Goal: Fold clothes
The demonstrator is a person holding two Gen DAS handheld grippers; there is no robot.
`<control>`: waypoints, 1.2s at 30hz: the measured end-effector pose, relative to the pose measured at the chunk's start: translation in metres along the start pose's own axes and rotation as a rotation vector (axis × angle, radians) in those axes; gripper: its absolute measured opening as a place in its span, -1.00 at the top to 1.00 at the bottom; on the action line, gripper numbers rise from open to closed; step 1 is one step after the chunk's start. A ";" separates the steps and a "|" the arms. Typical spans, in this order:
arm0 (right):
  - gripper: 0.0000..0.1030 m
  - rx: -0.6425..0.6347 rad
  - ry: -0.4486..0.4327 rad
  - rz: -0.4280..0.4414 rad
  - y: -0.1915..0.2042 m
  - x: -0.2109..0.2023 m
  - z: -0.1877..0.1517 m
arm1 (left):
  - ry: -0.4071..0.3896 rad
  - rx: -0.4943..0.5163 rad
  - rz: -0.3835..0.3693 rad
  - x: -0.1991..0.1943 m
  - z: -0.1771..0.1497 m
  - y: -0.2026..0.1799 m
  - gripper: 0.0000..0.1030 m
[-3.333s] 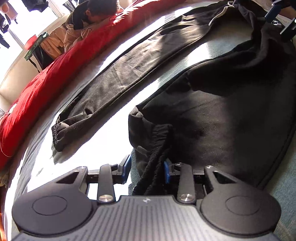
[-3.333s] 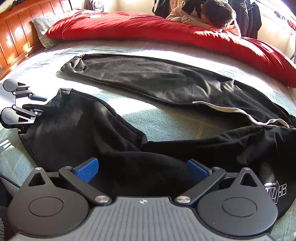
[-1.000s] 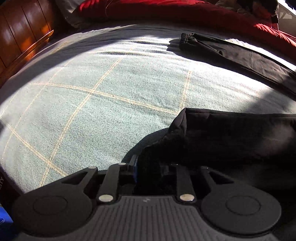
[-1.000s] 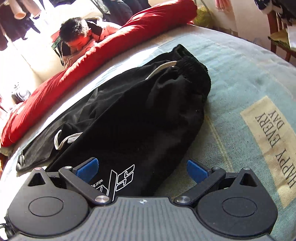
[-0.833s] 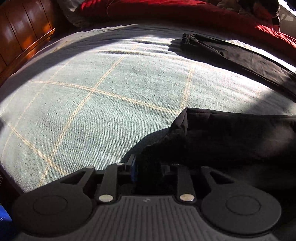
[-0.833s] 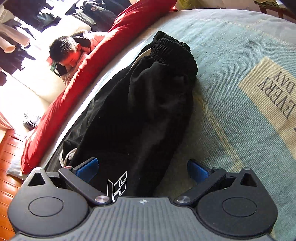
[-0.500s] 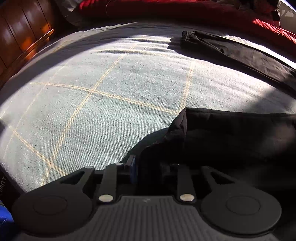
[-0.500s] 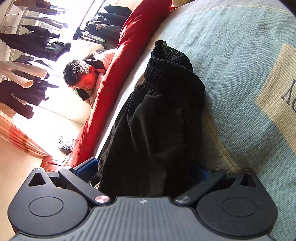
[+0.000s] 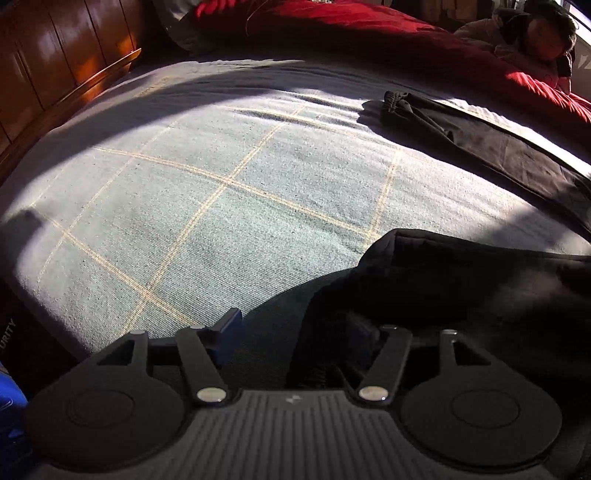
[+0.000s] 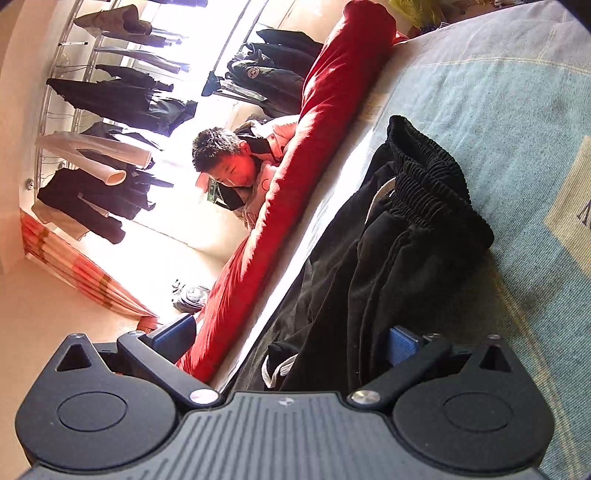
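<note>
The left tongs (image 9: pixel 295 332) stood with their jaws apart, the near-left blue pad (image 9: pixel 229 334) bare over the blanket and the other pad sunk in shadow against a bunched end of the black trousers (image 9: pixel 461 280); cloth lay in the gap, but nothing showed the jaws pinching it, so this reads as a loose hold or a release rather than a grip. The right tongs (image 10: pixel 288 343) were likewise spread wide, with the trousers (image 10: pixel 399 266) draped between the pads and touching the right one, again unclamped. Both sets flanked the cloth at the near edge of the bed (image 9: pixel 207 192), probably so a doubled layer could be set down and squared without dragging it. In the right wrist view the trousers ran lengthwise from the tongs toward the far side, ending in the gathered elastic waistband (image 10: pixel 428 177), which was stacked in layers, suggesting one half lay over the other. In the left wrist view a cuffed leg (image 9: pixel 461 136) lay flat at far right beside the red quilt (image 9: pixel 369 29), its long axis slanting from the cuff at far centre down to the right edge; whether the fold needed further passes could not be settled.
</note>
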State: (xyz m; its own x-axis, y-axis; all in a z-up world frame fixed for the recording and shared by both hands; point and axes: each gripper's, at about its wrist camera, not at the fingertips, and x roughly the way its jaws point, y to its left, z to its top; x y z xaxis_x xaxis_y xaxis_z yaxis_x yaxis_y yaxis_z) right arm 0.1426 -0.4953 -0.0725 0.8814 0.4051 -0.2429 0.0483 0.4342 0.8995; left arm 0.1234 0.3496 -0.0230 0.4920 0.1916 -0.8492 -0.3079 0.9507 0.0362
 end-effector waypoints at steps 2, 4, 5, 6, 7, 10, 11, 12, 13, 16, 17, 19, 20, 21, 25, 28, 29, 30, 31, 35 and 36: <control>-1.00 -0.009 -0.015 -0.021 0.000 -0.004 -0.001 | 0.006 0.031 0.030 -0.003 0.000 -0.008 -0.25; -1.00 -0.016 -0.035 -0.038 0.000 -0.011 -0.001 | 0.005 0.056 0.043 -0.008 0.000 -0.016 -0.25; -1.00 -0.019 -0.047 -0.046 0.000 -0.015 -0.002 | -0.004 0.062 0.034 -0.011 -0.001 -0.021 -0.26; -1.00 -0.008 -0.050 -0.071 -0.002 -0.017 -0.002 | -0.008 0.066 0.026 -0.012 -0.001 -0.024 -0.29; -1.00 0.005 -0.054 -0.098 -0.004 -0.020 -0.003 | -0.011 0.074 0.018 -0.013 -0.001 -0.028 -0.31; -1.00 0.045 -0.016 -0.168 -0.017 -0.025 -0.010 | -0.001 0.113 0.016 -0.006 0.002 -0.042 -0.37; -1.00 0.068 0.004 -0.185 -0.023 -0.025 -0.014 | 0.003 0.121 0.013 -0.003 0.003 -0.045 -0.37; -1.00 0.097 0.027 -0.190 -0.031 -0.024 -0.019 | 0.007 0.128 0.009 -0.001 0.005 -0.049 -0.37; -1.00 0.113 0.041 -0.187 -0.036 -0.021 -0.024 | 0.010 0.135 0.006 0.002 0.006 -0.052 -0.37; -1.00 0.144 0.090 -0.169 -0.049 -0.001 -0.033 | 0.011 0.147 -0.008 0.005 0.009 -0.058 -0.37; -1.00 0.125 0.095 -0.172 -0.048 0.007 -0.033 | 0.011 0.151 -0.013 0.007 0.010 -0.060 -0.37; -1.00 0.101 0.090 -0.173 -0.048 0.019 -0.031 | 0.011 0.159 -0.022 0.009 0.012 -0.064 -0.37; -1.00 0.098 0.080 -0.170 -0.048 0.024 -0.029 | 0.011 0.162 -0.027 0.010 0.013 -0.066 -0.37; -1.00 0.105 0.072 -0.163 -0.049 0.027 -0.027 | 0.011 0.166 -0.032 0.011 0.014 -0.068 -0.37; -1.00 0.147 0.057 -0.109 -0.057 0.036 -0.018 | 0.010 0.167 -0.041 0.013 0.013 -0.068 -0.37; -1.00 0.148 0.055 -0.103 -0.054 0.036 -0.014 | 0.011 0.162 -0.046 0.015 0.013 -0.066 -0.37; -0.96 0.122 0.062 -0.109 -0.050 0.037 -0.015 | 0.012 0.161 -0.047 0.016 0.013 -0.065 -0.37; -0.81 0.093 0.061 -0.127 -0.046 0.036 -0.016 | 0.012 0.159 -0.049 0.017 0.013 -0.064 -0.37; -0.64 0.082 0.053 -0.142 -0.045 0.035 -0.018 | 0.013 0.158 -0.050 0.017 0.013 -0.064 -0.37; -0.12 0.084 0.011 -0.186 -0.052 0.028 -0.023 | 0.014 0.152 -0.056 0.020 0.013 -0.061 -0.37; -0.02 0.094 0.002 -0.187 -0.055 0.025 -0.023 | 0.014 0.150 -0.057 0.021 0.013 -0.061 -0.37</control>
State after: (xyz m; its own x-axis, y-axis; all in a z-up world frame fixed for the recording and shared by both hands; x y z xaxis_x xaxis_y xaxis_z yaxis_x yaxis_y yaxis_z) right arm 0.1513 -0.4898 -0.1363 0.8524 0.3259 -0.4089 0.2542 0.4252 0.8687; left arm 0.1624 0.2990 -0.0361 0.4933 0.1334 -0.8596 -0.1536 0.9860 0.0649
